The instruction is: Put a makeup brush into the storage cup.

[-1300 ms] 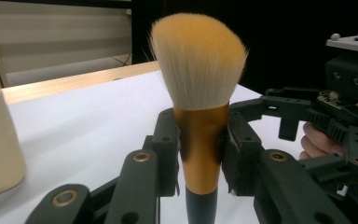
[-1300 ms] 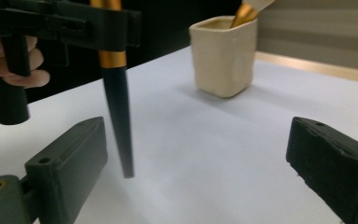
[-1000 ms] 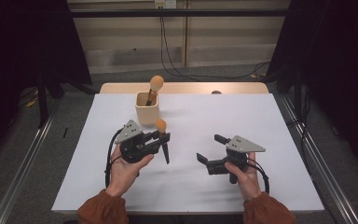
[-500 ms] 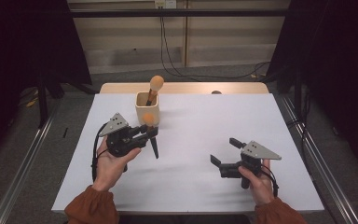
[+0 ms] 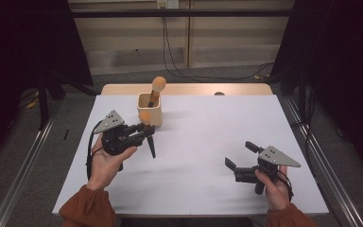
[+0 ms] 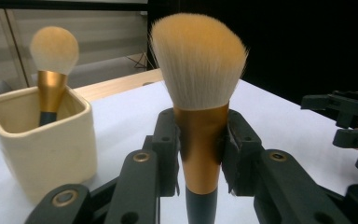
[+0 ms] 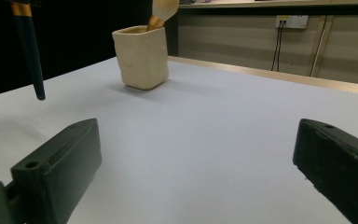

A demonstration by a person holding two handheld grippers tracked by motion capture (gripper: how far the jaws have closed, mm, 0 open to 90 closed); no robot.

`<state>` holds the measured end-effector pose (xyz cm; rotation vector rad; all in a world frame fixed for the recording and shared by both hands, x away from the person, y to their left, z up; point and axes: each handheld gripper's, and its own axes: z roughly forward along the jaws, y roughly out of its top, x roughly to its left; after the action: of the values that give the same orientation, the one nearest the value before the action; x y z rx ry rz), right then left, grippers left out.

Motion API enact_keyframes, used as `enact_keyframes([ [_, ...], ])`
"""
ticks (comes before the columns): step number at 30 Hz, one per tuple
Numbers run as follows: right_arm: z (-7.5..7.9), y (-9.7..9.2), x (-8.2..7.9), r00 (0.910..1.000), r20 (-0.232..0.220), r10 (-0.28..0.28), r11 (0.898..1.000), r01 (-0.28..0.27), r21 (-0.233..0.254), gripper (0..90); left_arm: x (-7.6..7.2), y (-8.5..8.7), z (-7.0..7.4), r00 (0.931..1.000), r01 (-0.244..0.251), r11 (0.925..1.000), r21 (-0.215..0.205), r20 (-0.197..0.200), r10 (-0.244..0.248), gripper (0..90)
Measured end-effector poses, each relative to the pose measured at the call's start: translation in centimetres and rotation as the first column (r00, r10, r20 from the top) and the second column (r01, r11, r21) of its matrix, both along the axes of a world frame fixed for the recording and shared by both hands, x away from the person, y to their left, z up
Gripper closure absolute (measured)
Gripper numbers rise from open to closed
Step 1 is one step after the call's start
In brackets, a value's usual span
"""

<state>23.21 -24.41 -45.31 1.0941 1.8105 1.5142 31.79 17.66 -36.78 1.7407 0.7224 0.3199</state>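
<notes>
My left gripper [image 5: 144, 131] is shut on a makeup brush [image 6: 199, 116] with an orange-tipped head, a gold ferrule and a dark handle. It holds the brush upright above the table, head up and handle end [image 5: 152, 153] hanging down, just in front of a cream holder cup [image 5: 150, 109]. A second brush [image 5: 156, 89] stands in that cup [image 6: 37, 135]. My right gripper [image 5: 240, 161] rests low at the table's front right, its jaws wide apart with nothing between them. In the right gripper view the cup [image 7: 141, 57] is far ahead and the held brush's handle [image 7: 29, 49] hangs at the upper left.
A white sheet [image 5: 208, 137] covers the table, with a wooden strip [image 5: 189, 89] along the far edge. Metal rails [image 5: 319, 161] run beside the table on both sides. Cables [image 5: 179, 61] hang down the back wall.
The left hand has carried the brush up and toward the left, nearer the cup's front. The right hand has slid right and toward the table's front edge, jaws still apart.
</notes>
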Motion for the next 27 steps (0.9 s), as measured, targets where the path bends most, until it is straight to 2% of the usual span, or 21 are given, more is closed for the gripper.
enact_keyframes([
  [6, -0.2, -1.8, -0.8, 0.999, -0.002, -0.045, 0.999, 0.045, 0.002, 0.6, 0.5, 1.0, 0.7, 0.9996, -0.027, 0.9996, -0.003, 0.003, 0.027, 69.6],
  [11, -0.1, -2.9, -1.4, 0.9957, 0.017, -0.091, 0.996, 0.091, -0.003, 0.4, 0.8, 1.6, 1.0, 0.9991, -0.041, 0.9992, 0.002, 0.007, 0.041, 69.5],
  [16, -0.5, -3.6, -2.2, 0.9956, 0.011, -0.093, 0.995, 0.093, -0.017, 0.4, 1.2, 2.2, 1.4, 0.9985, -0.054, 0.9985, 0.006, 0.01, 0.054, 69.6],
  [18, -0.5, -4.0, -2.5, 0.996, 0.008, -0.089, 0.996, 0.089, -0.003, 0.0, 1.3, 2.4, 1.6, 0.9982, -0.058, 0.9983, 0.007, 0.013, 0.058, 69.5],
  [22, -0.9, -4.9, -2.8, 0.9933, 0.011, -0.115, 0.993, 0.115, 0.003, 0.0, 1.8, 2.7, 2.2, 0.9972, -0.072, 0.9973, 0.01, 0.018, 0.072, 69.5],
  [23, -1.0, -5.0, -2.9, 0.9929, 0.011, -0.118, 0.993, 0.118, 0.01, 0.0, 2.0, 2.8, 2.3, 0.9971, -0.074, 0.9973, -0.003, 0.019, 0.074, 69.5],
  [27, -0.9, -4.9, -2.9, 0.993, 0.025, -0.115, 0.993, 0.115, 0.022, 0.0, 2.8, 3.0, 2.9, 0.9961, -0.085, 0.9964, 0.002, 0.024, 0.085, 69.5],
])
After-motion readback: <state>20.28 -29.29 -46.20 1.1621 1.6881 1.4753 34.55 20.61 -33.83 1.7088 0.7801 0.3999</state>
